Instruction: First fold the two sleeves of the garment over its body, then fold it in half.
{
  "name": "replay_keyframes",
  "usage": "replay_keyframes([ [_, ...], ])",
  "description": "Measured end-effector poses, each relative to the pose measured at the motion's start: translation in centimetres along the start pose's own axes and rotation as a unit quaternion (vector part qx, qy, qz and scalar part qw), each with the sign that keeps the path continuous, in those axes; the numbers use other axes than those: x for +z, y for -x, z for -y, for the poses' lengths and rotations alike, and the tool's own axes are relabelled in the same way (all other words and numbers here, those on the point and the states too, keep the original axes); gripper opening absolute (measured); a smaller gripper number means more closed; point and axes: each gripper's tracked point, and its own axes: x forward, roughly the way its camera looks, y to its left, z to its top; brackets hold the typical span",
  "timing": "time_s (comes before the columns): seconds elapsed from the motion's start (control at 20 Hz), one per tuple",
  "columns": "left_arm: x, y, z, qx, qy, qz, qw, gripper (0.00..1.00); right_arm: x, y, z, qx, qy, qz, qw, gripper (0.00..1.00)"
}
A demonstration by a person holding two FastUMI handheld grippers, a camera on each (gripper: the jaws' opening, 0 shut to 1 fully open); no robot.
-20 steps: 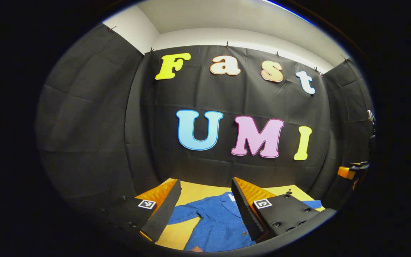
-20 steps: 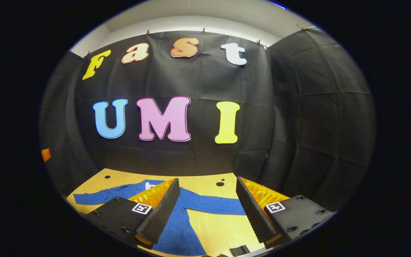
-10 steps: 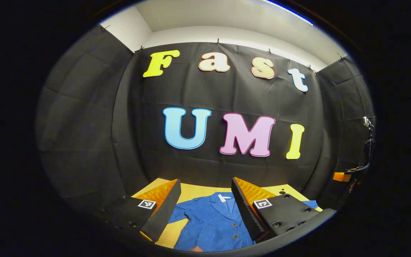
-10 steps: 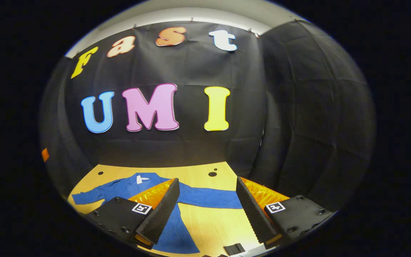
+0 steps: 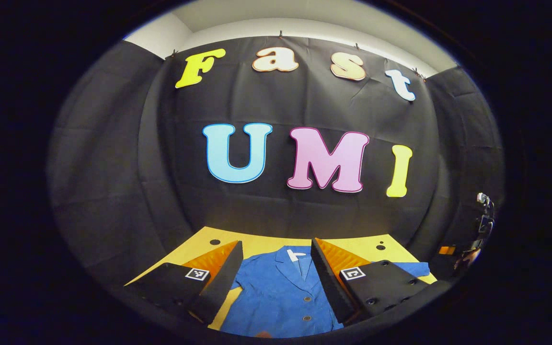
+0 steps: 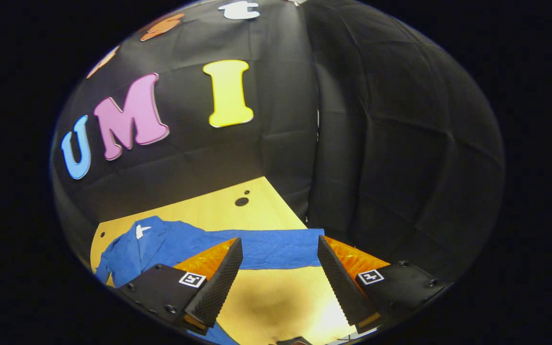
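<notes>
In the left gripper view, the left gripper (image 5: 276,280) hangs above the near part of the counter (image 5: 352,247) with its 2 fingers (image 5: 221,282) spread wide and nothing between them but air. The blue garment (image 5: 281,297) lies flat on the counter below, collar toward the booth wall, and its buttoned front fills the gap between the fingers. The left finger covers the garment's left shoulder area; the right finger overlaps its right side, and a strip of sleeve (image 5: 417,268) shows past that finger's mount. At the far right edge, a small part of the other gripper (image 5: 482,225) can be made out, too small to tell its state.

In the right gripper view, the garment (image 6: 161,244) lies at the left, its collar near the counter's (image 6: 218,208) far-left part. 1 sleeve (image 6: 276,251) stretches out flat to the right, crossing the gap between the fingers just beyond their tips. The right gripper (image 6: 278,275) is held above bare counter, its 2 fingers (image 6: 216,282) released and wide apart, touching no cloth.
</notes>
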Motion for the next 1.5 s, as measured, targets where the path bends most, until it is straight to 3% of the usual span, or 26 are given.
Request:
replay_keyframes([
  [0.3,-0.4,-4.2,4.3,0.001,0.008,-0.022,1.000,0.82,-8.3,-8.7,4.3,-0.045,-0.033,-0.130,0.990,0.98],
  [0.6,-1.4,-6.4,6.7,0.003,-0.016,-0.035,0.999,0.82,-11.9,-11.6,5.8,-0.068,-0.057,-0.178,0.980,0.99],
  [0.65,-1.5,-6.5,6.9,0.002,-0.017,-0.037,0.999,0.82,-12.3,-11.8,6.1,-0.072,-0.060,-0.190,0.977,0.92],
  [0.75,-1.8,-7.1,7.3,0.001,-0.013,-0.041,0.999,0.82,-11.8,-12.6,6.8,-0.077,-0.071,-0.187,0.977,0.89],
  [1.0,-2.3,-7.8,8.1,-0.004,-0.007,-0.049,0.999,0.82,-12.0,-12.5,7.1,-0.066,-0.071,-0.186,0.978,0.14],
  [1.2,-2.0,-7.3,7.9,-0.002,-0.012,-0.036,0.999,0.82,-9.3,-11.2,5.8,-0.049,-0.032,-0.145,0.988,0.14],
  [1.5,-3.0,-5.4,6.4,-0.017,0.007,-0.038,0.999,0.82,-0.5,-6.0,0.4,-0.025,0.044,-0.035,0.998,0.14],
])
